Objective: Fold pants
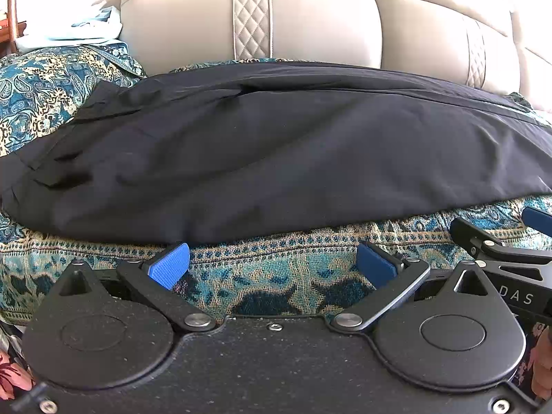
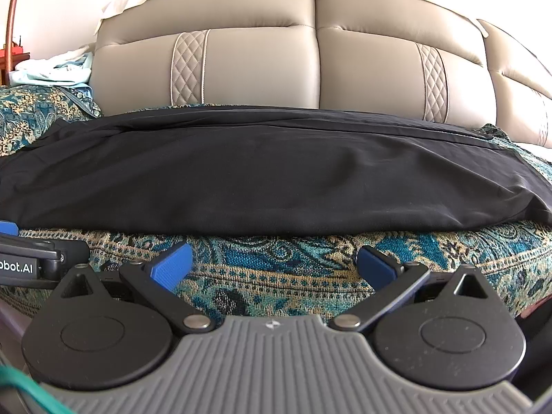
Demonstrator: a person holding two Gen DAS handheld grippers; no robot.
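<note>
Black fabric pants point(image 1: 276, 151) point(image 2: 269, 169) lie flat, stretched lengthwise across the teal paisley-patterned sofa seat cover point(image 1: 283, 276) point(image 2: 276, 265), close to the beige leather backrest point(image 1: 310, 20) point(image 2: 258, 62). Left gripper point(image 1: 272, 265): jaws spread, blue pads point(image 1: 170, 265) holding nothing, hovering at the seat's front edge just short of the pants hem. Right gripper point(image 2: 274, 267): jaws spread too, nothing held, same front edge, just beside the left one.
</note>
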